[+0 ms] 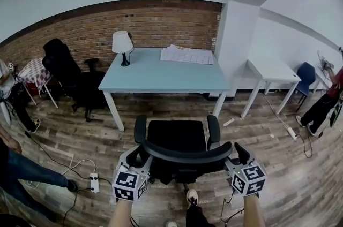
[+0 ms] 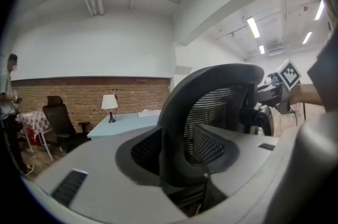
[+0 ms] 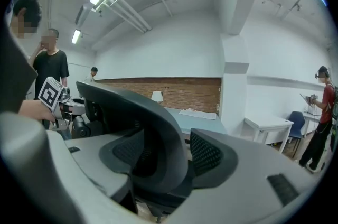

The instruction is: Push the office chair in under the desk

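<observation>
Black office chair (image 1: 179,137) on the plank floor, just short of the pale blue counter (image 1: 161,78), not under it. Mesh back, curved top rail, two armrests. Seat facing the counter, top rail lying left to right along its near edge. Straddling the rail's two ends, wide open and not clamped: left tongs (image 1: 138,158), right tongs (image 1: 236,155).

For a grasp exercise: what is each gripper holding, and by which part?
Nothing is gripped. The left gripper and right gripper are open, each straddling the backrest rim of the office chair.
</observation>
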